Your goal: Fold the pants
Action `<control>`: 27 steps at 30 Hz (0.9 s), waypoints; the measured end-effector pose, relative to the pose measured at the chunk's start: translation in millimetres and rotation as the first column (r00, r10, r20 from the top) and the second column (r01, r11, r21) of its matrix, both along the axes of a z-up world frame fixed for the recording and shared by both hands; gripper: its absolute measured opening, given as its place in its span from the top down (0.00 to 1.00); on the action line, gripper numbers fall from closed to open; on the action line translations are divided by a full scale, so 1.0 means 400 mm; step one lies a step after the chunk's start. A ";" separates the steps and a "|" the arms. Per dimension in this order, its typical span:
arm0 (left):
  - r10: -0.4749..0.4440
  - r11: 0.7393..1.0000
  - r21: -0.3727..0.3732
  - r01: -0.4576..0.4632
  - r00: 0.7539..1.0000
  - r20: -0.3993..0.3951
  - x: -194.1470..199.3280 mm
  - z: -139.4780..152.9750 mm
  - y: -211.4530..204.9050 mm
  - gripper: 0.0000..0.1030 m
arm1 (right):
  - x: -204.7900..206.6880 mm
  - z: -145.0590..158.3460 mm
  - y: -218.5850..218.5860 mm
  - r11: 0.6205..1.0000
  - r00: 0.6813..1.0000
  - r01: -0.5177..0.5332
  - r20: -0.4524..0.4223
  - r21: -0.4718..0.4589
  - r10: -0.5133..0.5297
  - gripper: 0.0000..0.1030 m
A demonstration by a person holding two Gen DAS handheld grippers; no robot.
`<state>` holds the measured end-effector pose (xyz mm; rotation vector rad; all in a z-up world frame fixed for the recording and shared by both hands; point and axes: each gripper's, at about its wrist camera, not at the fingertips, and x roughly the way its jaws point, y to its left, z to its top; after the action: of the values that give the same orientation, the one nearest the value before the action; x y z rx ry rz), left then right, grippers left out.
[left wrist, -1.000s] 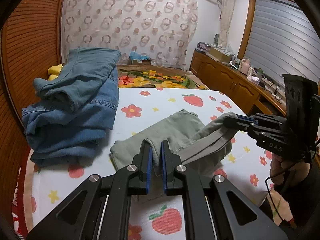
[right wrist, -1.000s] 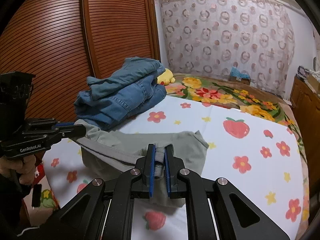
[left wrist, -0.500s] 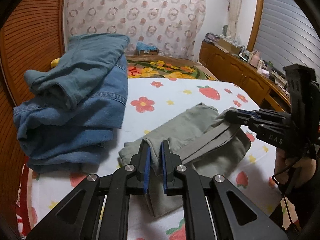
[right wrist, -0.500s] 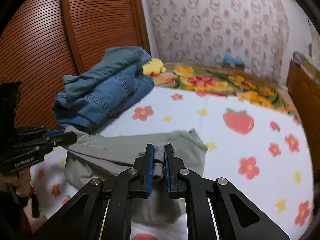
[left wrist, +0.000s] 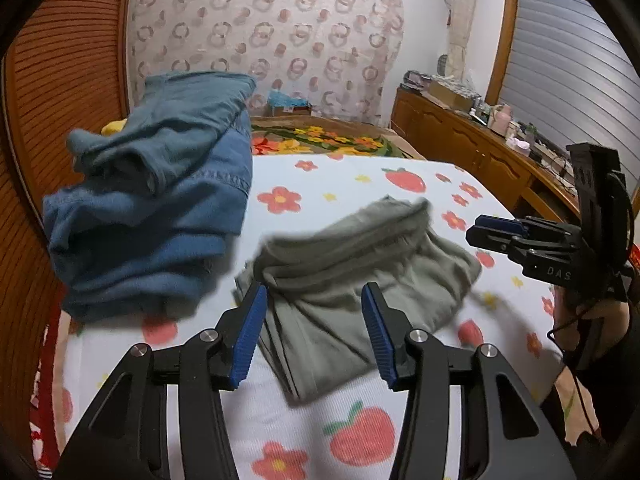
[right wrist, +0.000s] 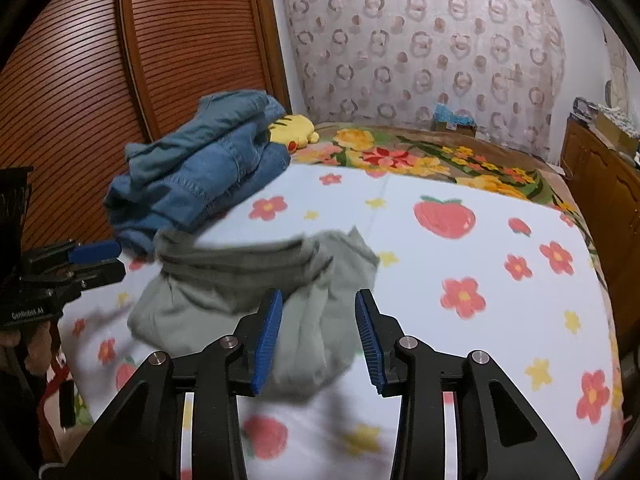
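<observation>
Opening both claws over olive-grey pants (left wrist: 352,280): left gripper (left wrist: 312,332) and right gripper (right wrist: 316,336) jaws spreading, cloth below and ahead of blue pads, nothing pinched. Pants lie bunched on strawberry-print sheet (left wrist: 360,432), just beside denim pile (left wrist: 160,200), on its window side. Long axis runs roughly across between two claws; each about equally near own end. Top layer blurred, rumpled, waistband ridge humped, fold loose. Next move, by judgement: flatten or re-pinch near edge.
</observation>
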<state>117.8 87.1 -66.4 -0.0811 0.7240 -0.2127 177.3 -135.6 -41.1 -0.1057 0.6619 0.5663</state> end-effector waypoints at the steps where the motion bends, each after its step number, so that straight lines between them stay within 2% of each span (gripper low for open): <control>1: -0.004 1.000 -0.004 0.004 1.000 -0.010 -0.003 -0.009 -0.001 0.51 | -0.002 -0.007 -0.004 1.000 1.000 -0.008 -0.010 -0.005 0.008 0.60; 8: 0.001 1.000 0.011 0.000 0.996 -0.087 -0.005 -0.080 -0.012 0.51 | -0.013 -0.049 -0.009 0.997 0.997 -0.053 -0.056 -0.058 0.050 0.60; 18: -0.007 0.999 0.046 0.014 0.990 -0.139 -0.001 -0.128 -0.026 0.51 | 0.011 -0.063 -0.009 0.996 0.994 -0.076 -0.087 -0.046 0.072 0.60; 19: -0.006 0.999 0.049 0.013 0.990 -0.141 0.001 -0.130 -0.027 0.51 | 0.013 -0.064 -0.011 0.996 0.993 -0.083 -0.092 -0.040 0.079 0.63; 22: -0.006 0.998 0.059 0.014 0.990 -0.141 0.001 -0.138 -0.029 0.51 | 0.011 -0.071 -0.010 0.993 0.989 -0.113 -0.100 -0.036 0.109 0.85; 24: -0.009 0.997 0.071 0.018 0.991 -0.135 -0.002 -0.140 -0.030 0.51 | 0.004 -0.064 -0.018 0.992 0.989 -0.120 -0.087 -0.031 0.117 0.91; 27: -0.012 0.996 0.087 0.024 0.992 -0.128 -0.004 -0.142 -0.031 0.51 | -0.015 -0.039 -0.039 0.995 0.996 -0.089 -0.029 -0.034 0.088 0.92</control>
<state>116.3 74.8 -123.3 -0.0036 0.8606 -0.1935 171.5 -151.4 -56.8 -0.1610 0.6961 0.6421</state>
